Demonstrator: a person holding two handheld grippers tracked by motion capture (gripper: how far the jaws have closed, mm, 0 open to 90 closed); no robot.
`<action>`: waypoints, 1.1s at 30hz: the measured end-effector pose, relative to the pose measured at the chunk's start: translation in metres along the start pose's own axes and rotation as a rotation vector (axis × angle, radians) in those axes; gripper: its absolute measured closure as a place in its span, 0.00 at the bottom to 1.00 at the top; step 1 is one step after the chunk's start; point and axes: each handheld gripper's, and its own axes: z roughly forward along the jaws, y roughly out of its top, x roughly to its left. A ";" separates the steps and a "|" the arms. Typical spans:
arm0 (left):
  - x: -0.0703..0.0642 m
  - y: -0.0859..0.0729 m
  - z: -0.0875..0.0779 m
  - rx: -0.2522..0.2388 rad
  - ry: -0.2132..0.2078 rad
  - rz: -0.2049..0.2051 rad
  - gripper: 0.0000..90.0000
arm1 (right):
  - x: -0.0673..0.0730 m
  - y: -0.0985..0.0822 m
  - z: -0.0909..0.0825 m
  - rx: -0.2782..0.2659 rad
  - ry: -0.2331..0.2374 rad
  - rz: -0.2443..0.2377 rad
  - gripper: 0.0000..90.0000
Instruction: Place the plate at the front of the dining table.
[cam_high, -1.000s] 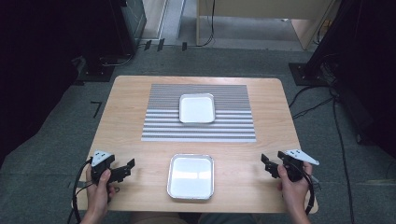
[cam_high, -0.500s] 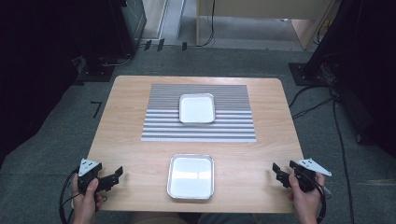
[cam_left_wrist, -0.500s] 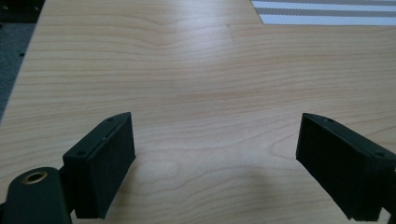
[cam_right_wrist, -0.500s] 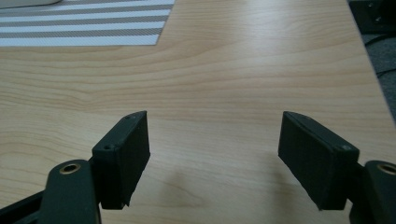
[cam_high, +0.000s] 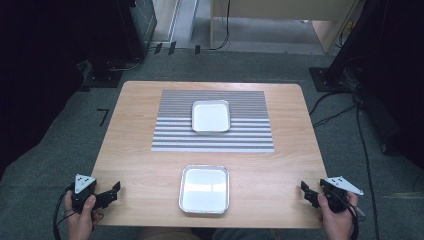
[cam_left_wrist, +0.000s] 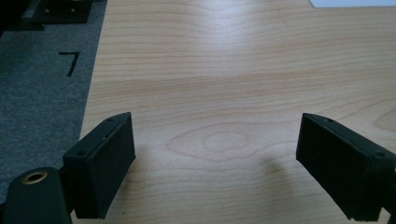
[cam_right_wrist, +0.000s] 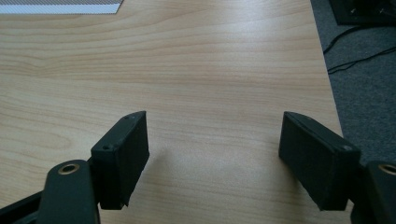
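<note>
The left claw (cam_high: 114, 191) sits at the 7 o'clock corner of the surface (cam_high: 135, 165), held by the person's left hand (cam_high: 80, 215), which is off the near edge. Its jaws stand wide apart with nothing between them; in the left gripper view the left claw (cam_left_wrist: 215, 168) frames bare wood, and the surface's left edge runs just beside the left jaw, with grey carpet (cam_left_wrist: 42, 93) beyond it.

The right claw (cam_high: 306, 192) sits at the 5 o'clock corner, held by the right hand (cam_high: 335, 220). Its jaws also stand wide and hold nothing. In the right gripper view the right claw (cam_right_wrist: 215, 158) spans bare wood, and the surface's right edge passes close to the right jaw, with carpet and cables (cam_right_wrist: 355, 51) past it.

The near tray (cam_high: 204, 189), metal-rimmed and empty, lies at 6 o'clock on the surface, its near rim close to the near edge. It lies between the two claws and well apart from both; bare wood separates it from each.

The far tray (cam_high: 211, 116), also empty, rests on a striped mat (cam_high: 170, 130) toward 12 o'clock. A band of bare wood separates the mat's near edge from the near tray. Open margins of wood run along the mat at 9 and 3 o'clock.
</note>
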 end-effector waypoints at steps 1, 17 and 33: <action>0.000 0.000 0.001 0.005 0.001 -0.001 0.13 | 0.000 0.000 0.000 0.003 -0.005 -0.005 0.27; -0.009 -0.002 0.007 0.013 0.010 0.053 0.11 | 0.007 -0.001 0.002 0.029 -0.033 -0.090 0.26; -0.010 -0.002 0.008 0.014 0.012 0.049 0.11 | 0.007 -0.001 0.002 0.031 -0.029 -0.092 0.26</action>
